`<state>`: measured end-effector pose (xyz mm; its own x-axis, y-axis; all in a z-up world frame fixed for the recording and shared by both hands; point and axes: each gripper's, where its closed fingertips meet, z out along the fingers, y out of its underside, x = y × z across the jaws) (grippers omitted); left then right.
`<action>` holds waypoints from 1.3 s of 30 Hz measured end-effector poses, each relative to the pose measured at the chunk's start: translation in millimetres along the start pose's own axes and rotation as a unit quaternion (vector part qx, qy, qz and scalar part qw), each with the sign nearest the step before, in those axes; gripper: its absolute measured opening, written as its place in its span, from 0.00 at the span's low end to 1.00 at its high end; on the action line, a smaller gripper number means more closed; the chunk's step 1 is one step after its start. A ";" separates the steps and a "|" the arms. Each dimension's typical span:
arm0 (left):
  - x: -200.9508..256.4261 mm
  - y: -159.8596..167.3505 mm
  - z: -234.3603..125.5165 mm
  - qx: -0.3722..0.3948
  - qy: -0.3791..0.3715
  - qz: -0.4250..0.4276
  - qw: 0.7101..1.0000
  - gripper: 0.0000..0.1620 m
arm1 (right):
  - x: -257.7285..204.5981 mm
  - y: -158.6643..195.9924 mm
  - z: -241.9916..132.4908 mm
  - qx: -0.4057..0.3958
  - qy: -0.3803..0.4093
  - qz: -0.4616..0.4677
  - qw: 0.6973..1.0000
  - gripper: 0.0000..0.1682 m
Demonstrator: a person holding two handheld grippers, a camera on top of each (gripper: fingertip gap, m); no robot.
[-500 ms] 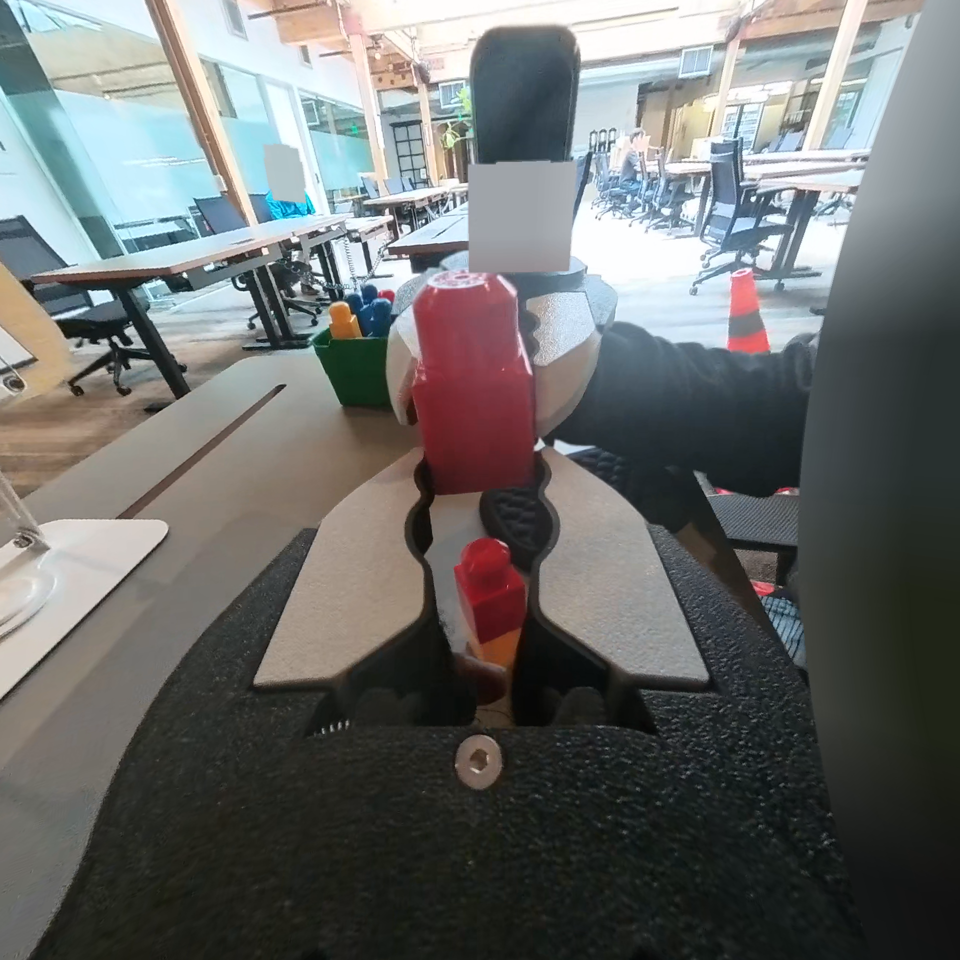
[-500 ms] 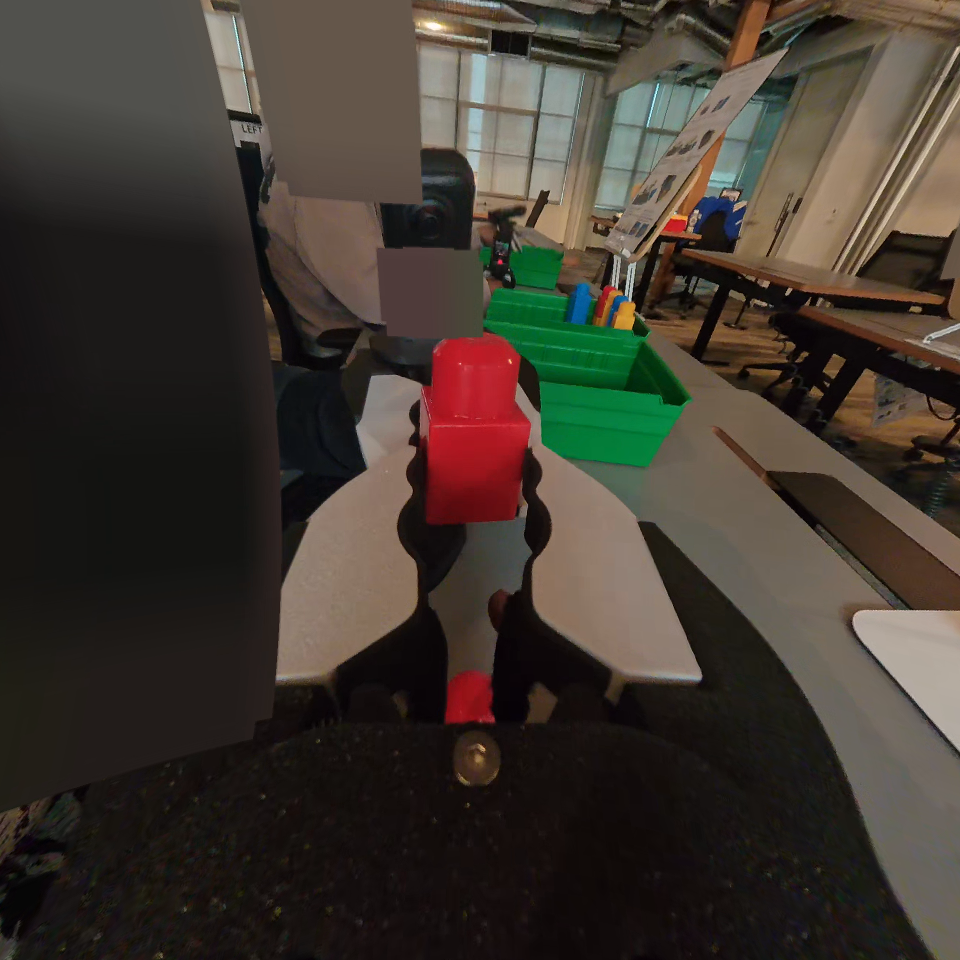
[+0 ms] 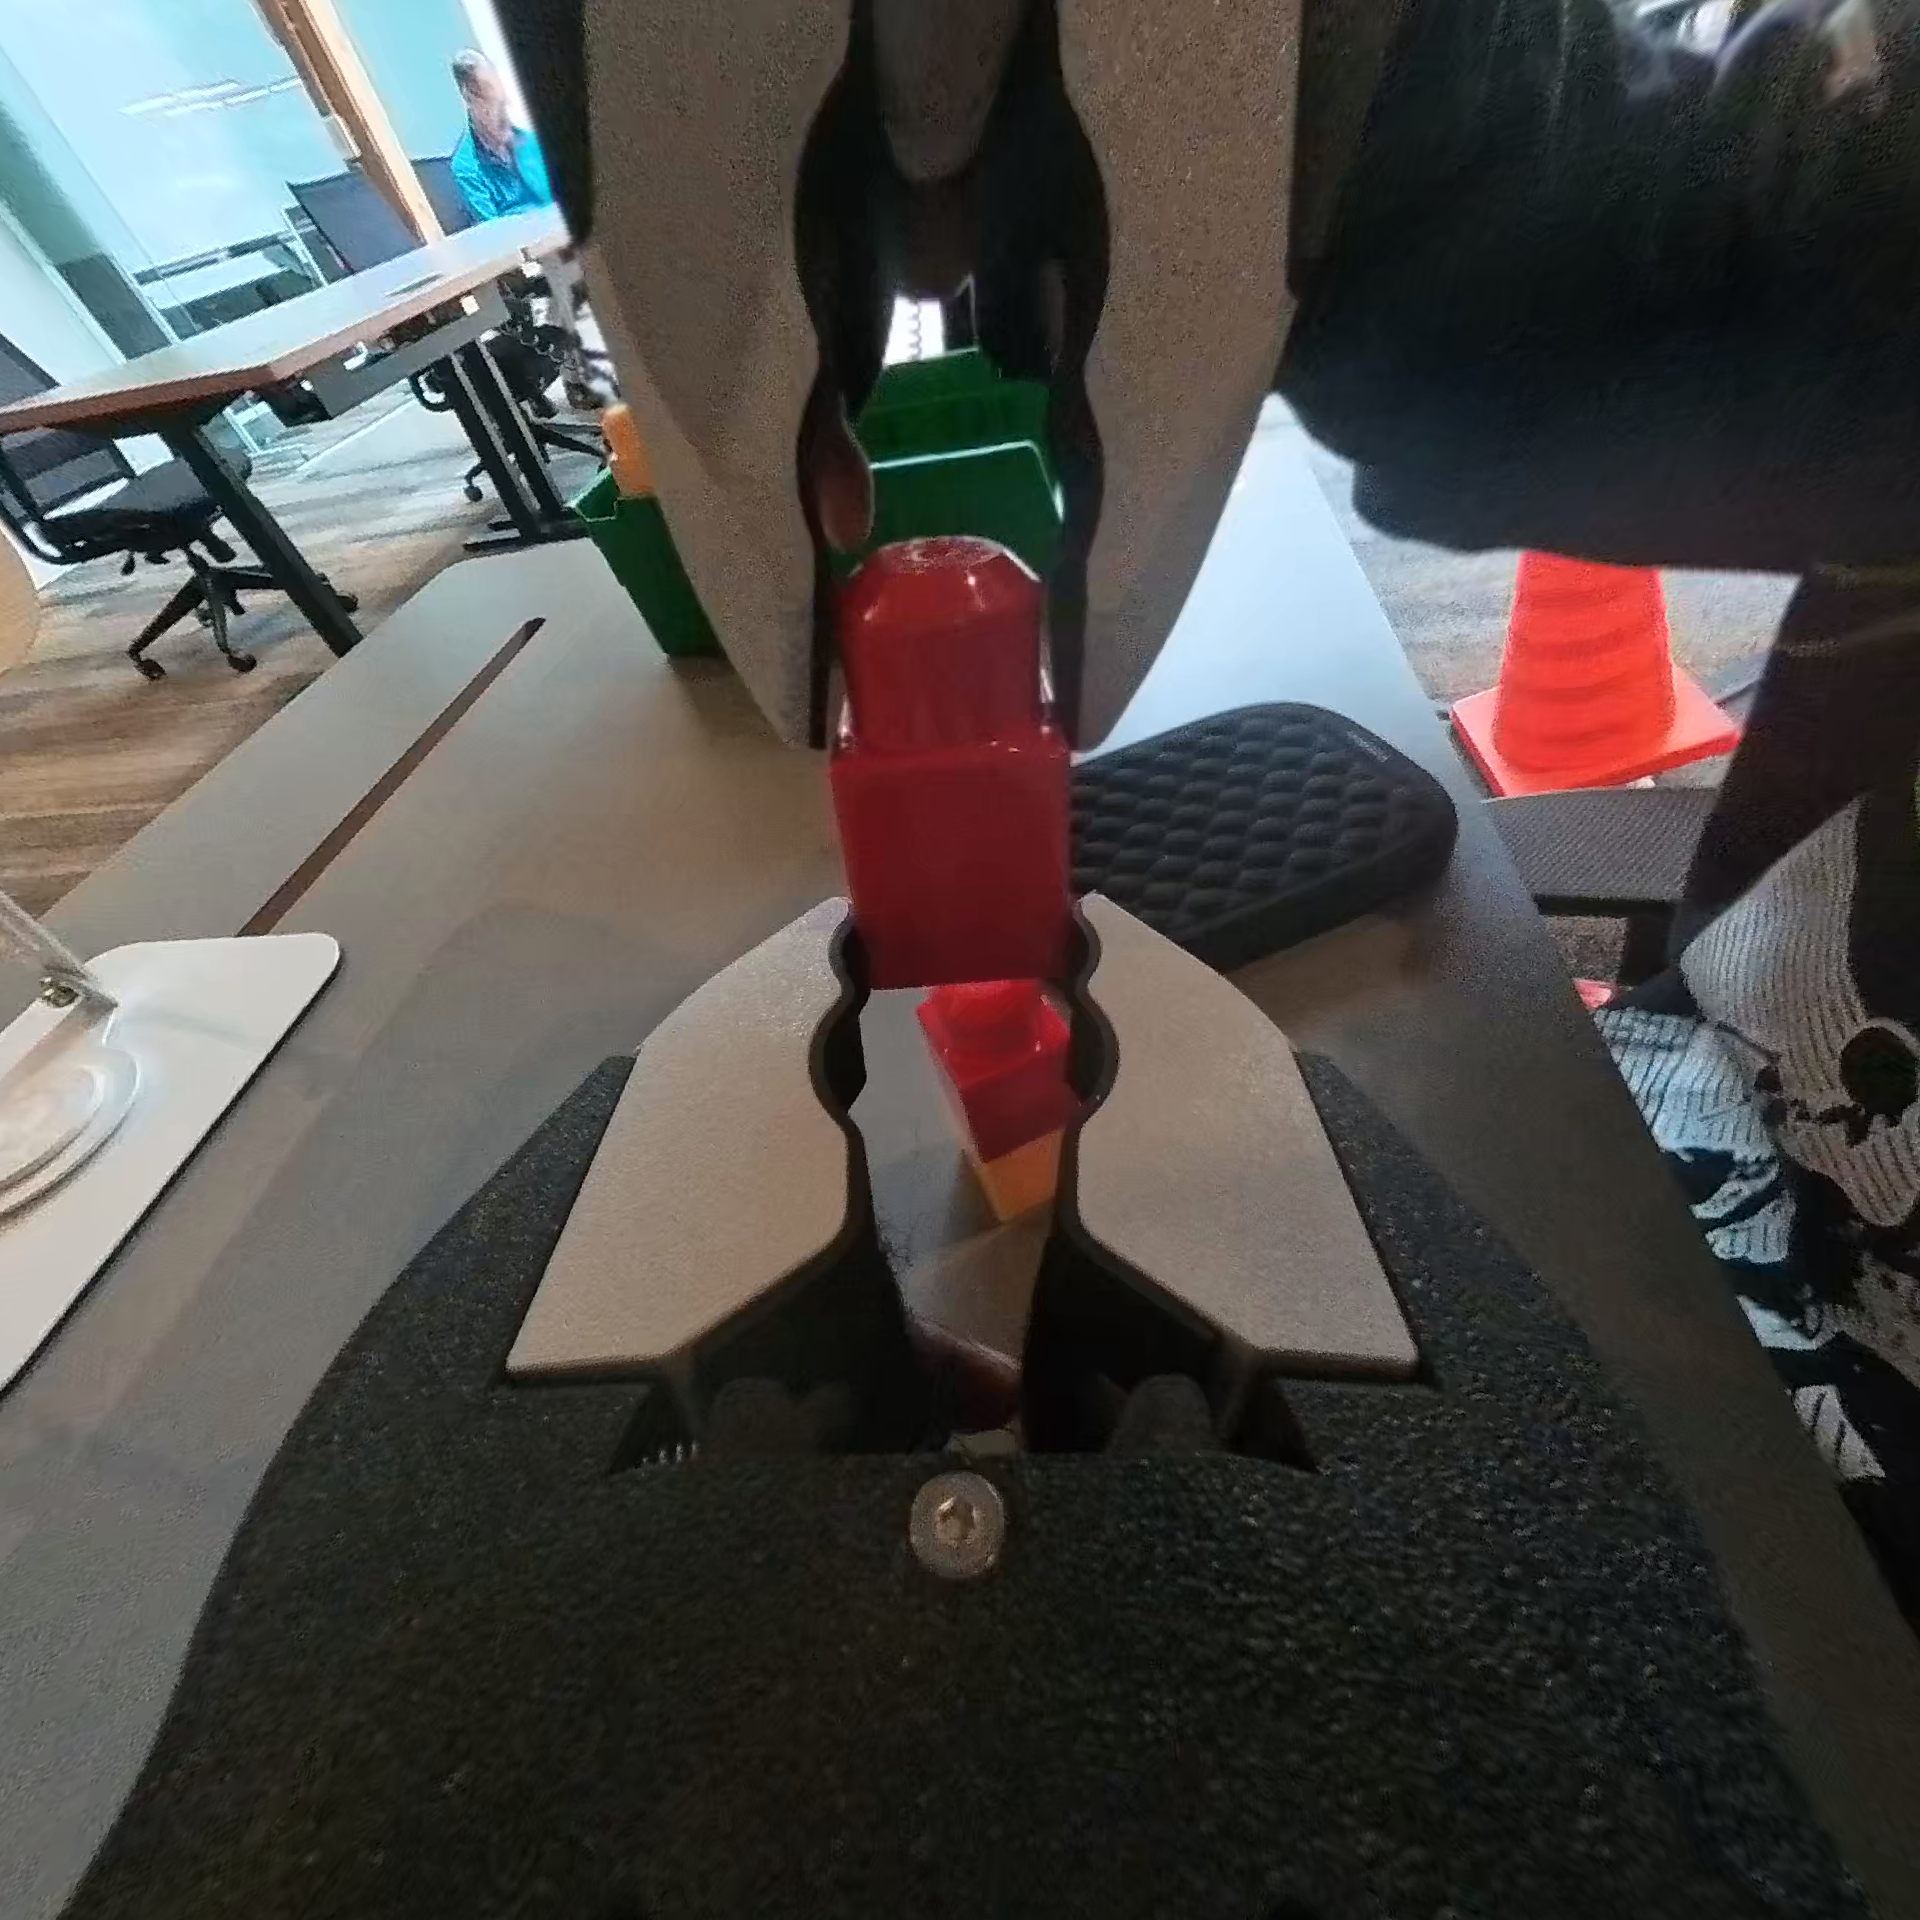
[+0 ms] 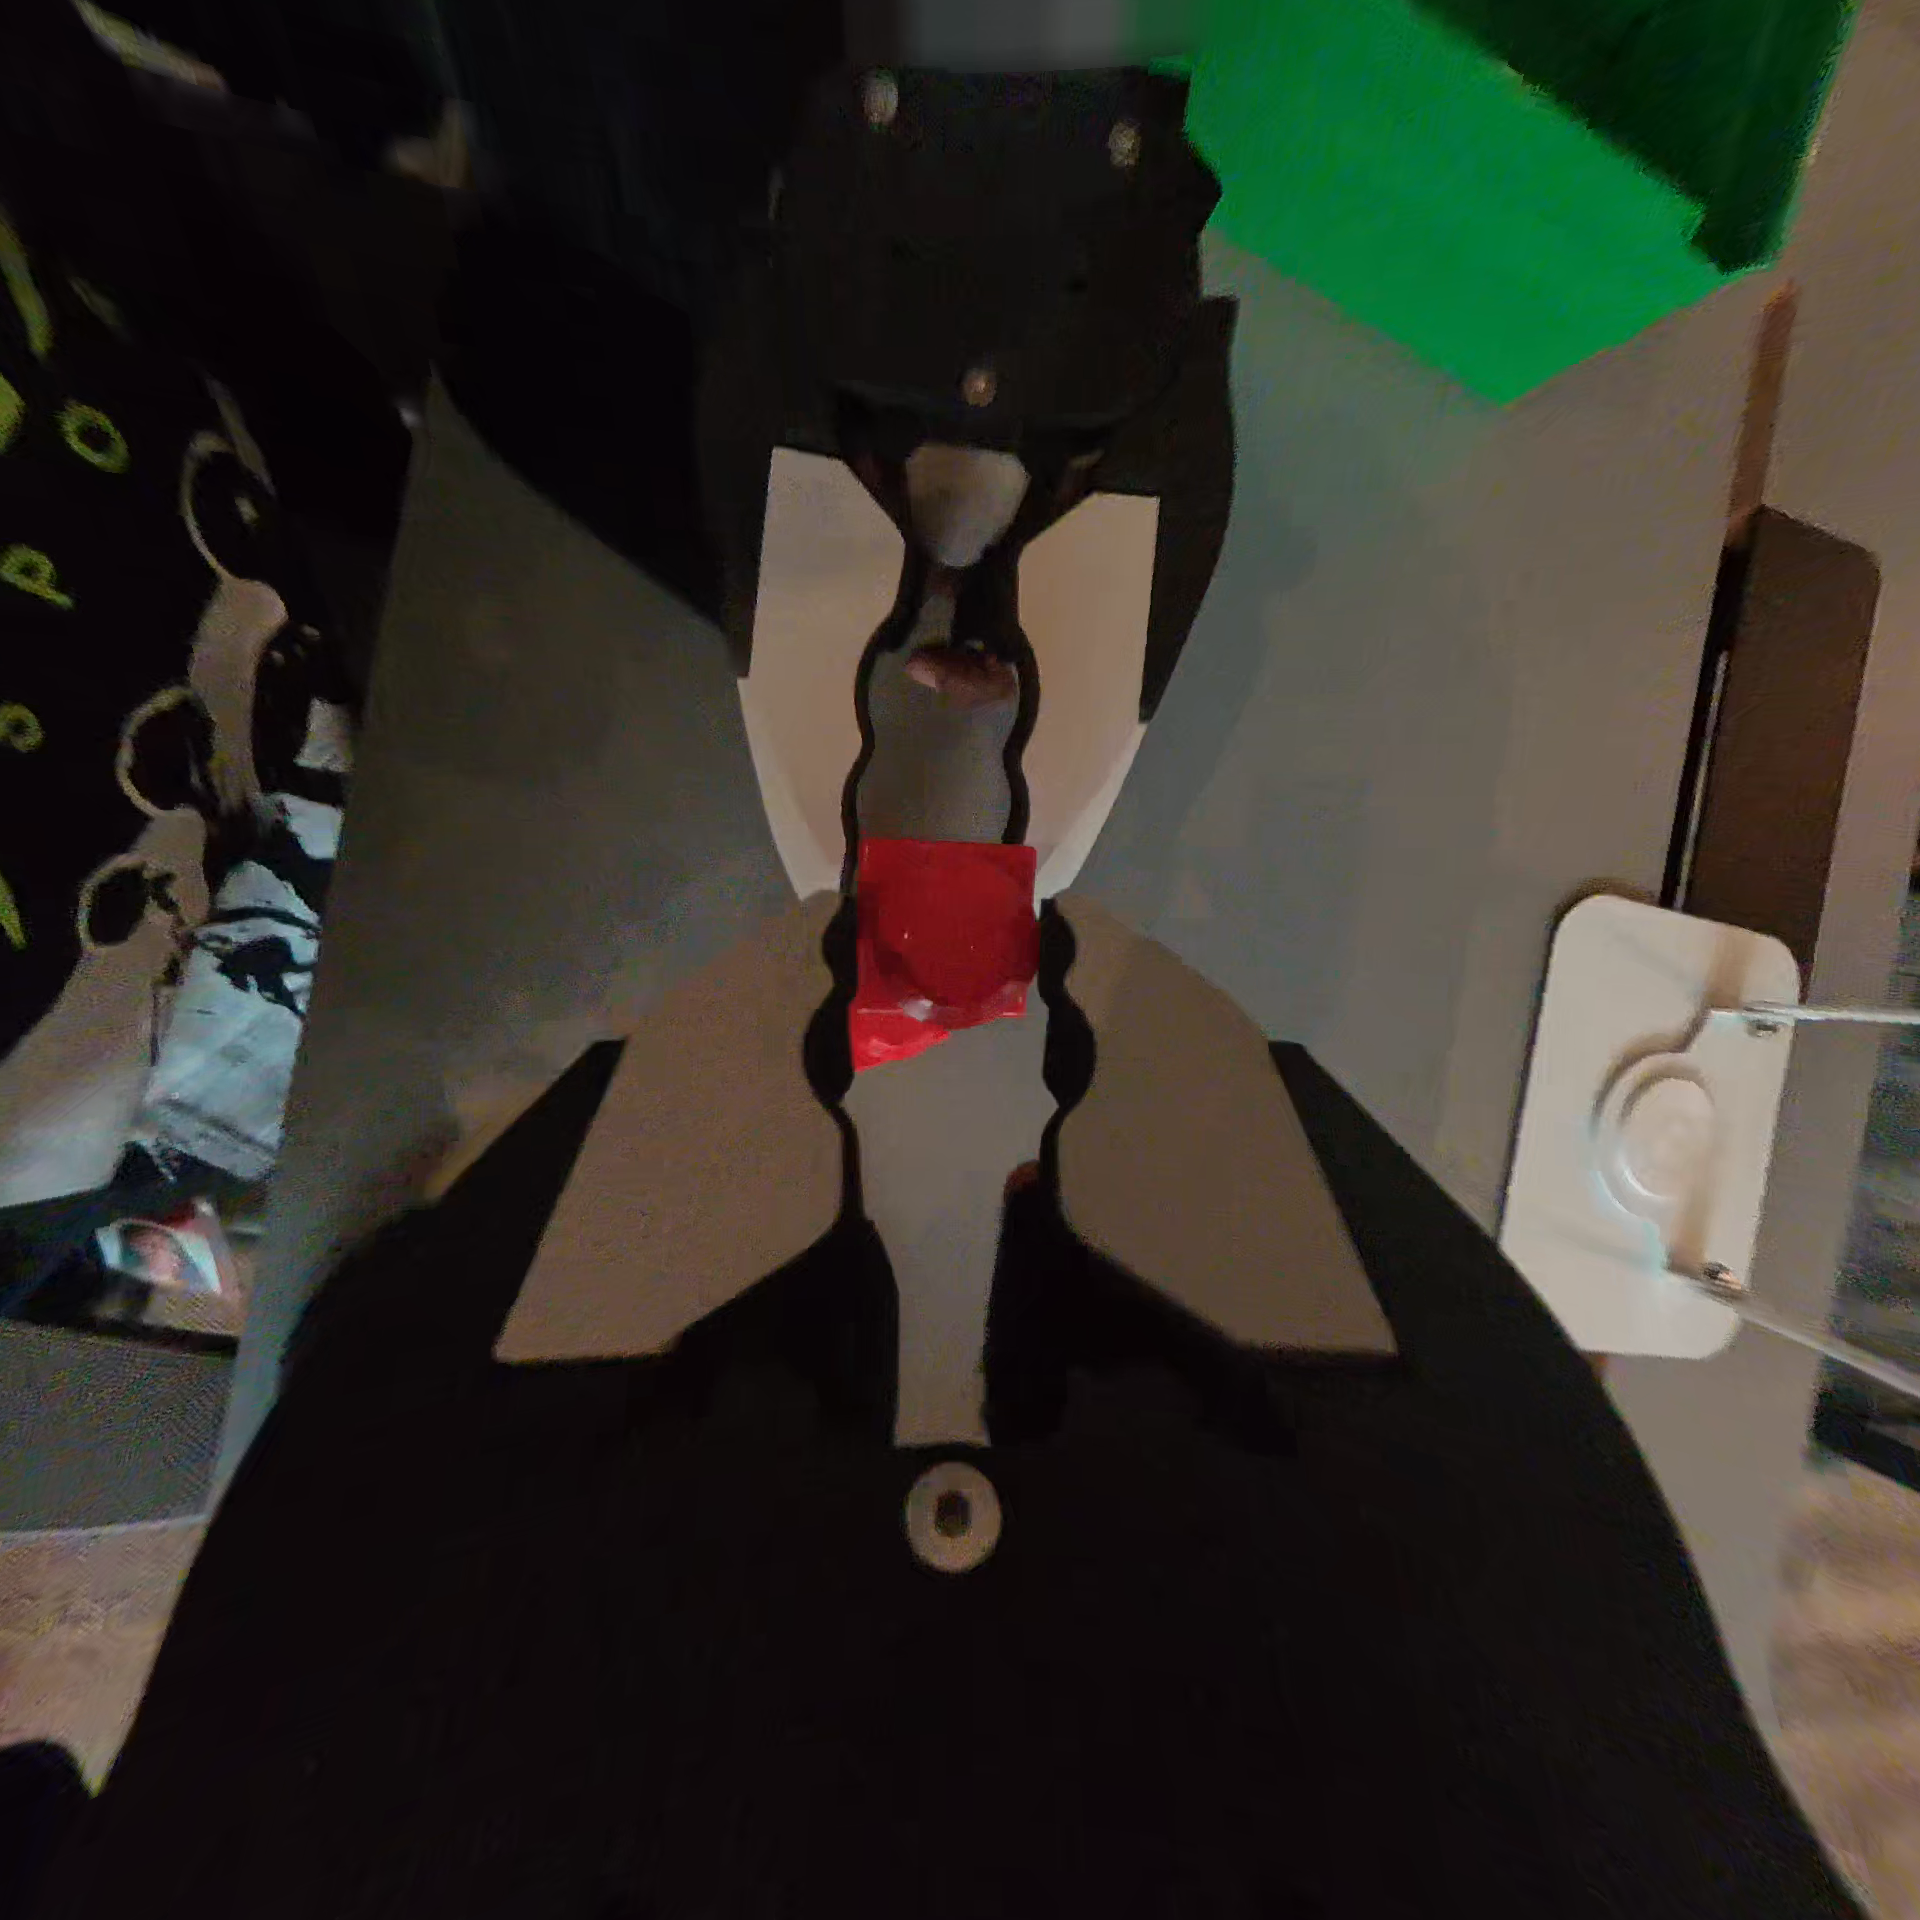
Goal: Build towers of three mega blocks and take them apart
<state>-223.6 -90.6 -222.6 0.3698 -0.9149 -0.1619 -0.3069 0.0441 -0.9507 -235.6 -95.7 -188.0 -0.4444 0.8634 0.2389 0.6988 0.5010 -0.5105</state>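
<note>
Grey table [image 3: 436,852] fills the frame, green bin [image 3: 966,488] upper centre; the right gripper [image 3: 940,665] drops from above, the left gripper [image 3: 961,956] clamps the upright red block [image 3: 951,862], stud up, centre frame; whether the right's fingers grip it, I can't tell; a smaller red-on-orange stack [image 3: 1003,1091] sits just below

A block [image 3: 951,862] sits above a two-block stack [image 3: 1003,1091] on the table [image 3: 520,831].

No writing, label, brand mark or number can be read in either view. The surfaces that show are plain or too blurred for any sign to be made out.
</note>
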 end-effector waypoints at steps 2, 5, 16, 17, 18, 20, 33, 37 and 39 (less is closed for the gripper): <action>-1.6 0.3 -0.6 0.004 -0.008 0.009 1.000 0.22 | 0.6 -1.9 0.6 -0.013 0.003 -0.013 1.000 0.19; -0.8 4.5 -2.7 -0.002 -0.007 0.026 1.000 0.29 | -0.9 -1.5 -1.7 -0.006 -0.008 -0.007 1.000 0.19; 6.4 96.3 32.3 -0.175 -0.053 -0.022 0.983 0.57 | -21.2 28.3 5.7 -0.039 -0.087 -0.168 0.981 0.19; 4.1 96.1 34.1 -0.175 -0.063 -0.021 0.982 0.54 | -20.2 30.0 6.8 -0.042 -0.091 -0.176 0.979 0.19; 1.5 95.4 35.6 -0.172 -0.071 -0.023 0.982 0.53 | -18.6 32.6 8.0 -0.048 -0.095 -0.178 0.978 0.19; -3.2 93.8 38.4 -0.162 -0.082 -0.029 0.983 0.46 | -14.2 38.0 10.7 -0.060 -0.097 -0.179 0.977 0.19; 15.0 103.5 50.8 -0.161 0.033 -0.018 0.986 0.22 | -8.0 40.8 17.6 -0.058 -0.109 -0.132 0.983 0.19; 16.1 103.5 49.5 -0.153 0.047 -0.014 0.987 0.22 | -7.0 42.3 20.9 -0.067 -0.105 -0.080 0.989 0.19; 17.0 103.5 48.5 -0.149 0.058 -0.010 0.987 0.22 | -5.1 43.0 23.6 -0.071 -0.096 -0.058 0.991 0.19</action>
<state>-206.6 -82.1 -336.5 0.2808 -0.9549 -0.0967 -0.5509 -0.0779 -0.8309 -216.5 -79.9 -230.7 -0.6149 0.7792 0.1211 0.7024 0.6111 -0.3649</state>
